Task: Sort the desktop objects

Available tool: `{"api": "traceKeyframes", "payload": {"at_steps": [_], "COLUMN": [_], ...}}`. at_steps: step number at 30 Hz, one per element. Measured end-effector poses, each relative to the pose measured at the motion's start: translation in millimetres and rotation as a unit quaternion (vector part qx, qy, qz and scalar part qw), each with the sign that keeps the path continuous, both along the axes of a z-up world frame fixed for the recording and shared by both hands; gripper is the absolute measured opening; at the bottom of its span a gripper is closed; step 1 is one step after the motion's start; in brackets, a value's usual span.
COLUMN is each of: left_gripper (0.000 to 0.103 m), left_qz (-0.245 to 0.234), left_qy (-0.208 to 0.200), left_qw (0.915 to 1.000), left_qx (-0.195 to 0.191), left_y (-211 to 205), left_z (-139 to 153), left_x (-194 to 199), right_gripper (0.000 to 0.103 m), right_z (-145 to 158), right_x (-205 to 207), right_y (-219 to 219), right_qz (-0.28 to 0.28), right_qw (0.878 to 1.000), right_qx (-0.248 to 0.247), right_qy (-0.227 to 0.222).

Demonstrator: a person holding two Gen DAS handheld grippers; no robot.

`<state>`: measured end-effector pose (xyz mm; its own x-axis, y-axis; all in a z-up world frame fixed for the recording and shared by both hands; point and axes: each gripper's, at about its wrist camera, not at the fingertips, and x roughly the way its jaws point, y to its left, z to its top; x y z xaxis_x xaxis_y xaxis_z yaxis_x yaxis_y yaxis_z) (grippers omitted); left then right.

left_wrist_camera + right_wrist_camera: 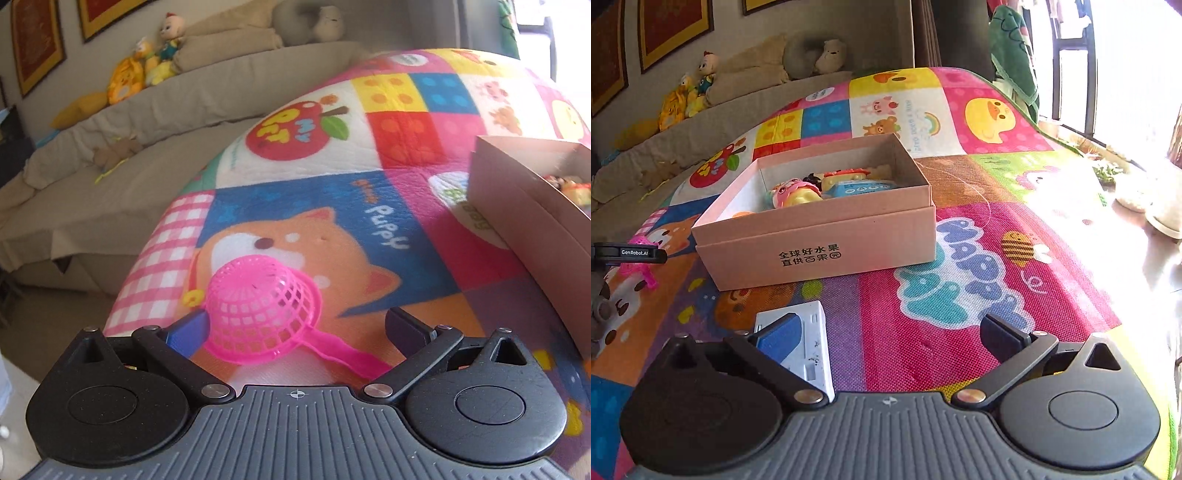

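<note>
A pink plastic sieve (258,310) lies upside down on the colourful play mat (424,110), its handle pointing toward the camera. My left gripper (299,330) stands open around it, with the sieve close to the left finger and a wide gap to the right one. In the right wrist view a pink cardboard box (820,240) holds several small toys (798,192). My right gripper (886,332) is open with only mat between its fingers. A flat white rectangular device (812,347) lies on the mat, partly hidden by its left finger. The left gripper (628,253) and the sieve (639,273) show at the far left.
The box's corner (517,206) rises at the right of the left wrist view. A beige sofa (129,177) with plush toys (129,77) runs beyond the mat's left edge. White pots (1145,199) stand by the bright window on the right.
</note>
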<state>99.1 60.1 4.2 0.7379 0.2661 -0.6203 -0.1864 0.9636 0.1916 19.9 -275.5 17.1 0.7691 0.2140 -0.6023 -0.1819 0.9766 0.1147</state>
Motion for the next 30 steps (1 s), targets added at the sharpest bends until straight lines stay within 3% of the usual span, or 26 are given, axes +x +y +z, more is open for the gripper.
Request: {"api": "traceKeyframes", "payload": {"at_steps": [4,7,11,15,21,24,27,30], "left_gripper": [0.103,0.103,0.103,0.103,0.103,0.103,0.103,0.103], "left_qz": [-0.085,-0.129,-0.179,-0.202,-0.142,-0.085,-0.026,0.036], "left_qy": [-0.003,0.001,0.006,0.011,0.002,-0.005,-0.024,-0.04], "left_qw": [0.996,0.9916,0.9836,0.9781,0.9871,0.9927,0.9948,0.9933], "left_qx": [0.024,0.002,-0.023,-0.047,-0.074,-0.085,-0.096,-0.102], "left_y": [-32.5,-43.6,-53.4,-55.5,-27.6,-7.2,13.4,34.2], "left_z": [-1.2,-0.7,-1.5,-1.9,3.8,8.3,14.0,18.7], "left_x": [-29.3,-53.9,-83.1,-103.6,-107.5,-91.3,-69.0,-38.9], "right_gripper": [0.103,0.103,0.103,0.103,0.103,0.103,0.103,0.103], "right_z": [1.8,11.0,33.1,40.7,21.2,20.9,22.4,26.4], "right_x": [-0.5,11.6,37.2,79.8,115.3,108.9,99.8,78.9], "right_y": [-4.8,-10.7,-9.7,-4.9,7.1,17.9,21.8,23.0], "right_qz": [-0.005,-0.003,-0.006,-0.037,-0.038,-0.018,0.043,0.05], "right_qw": [1.0,0.999,0.998,0.997,0.994,0.994,0.99,0.992], "right_qx": [0.017,0.042,0.048,0.053,0.099,0.11,0.13,0.111], "right_qy": [-0.006,-0.007,-0.04,-0.045,0.014,0.02,0.035,0.017]}}
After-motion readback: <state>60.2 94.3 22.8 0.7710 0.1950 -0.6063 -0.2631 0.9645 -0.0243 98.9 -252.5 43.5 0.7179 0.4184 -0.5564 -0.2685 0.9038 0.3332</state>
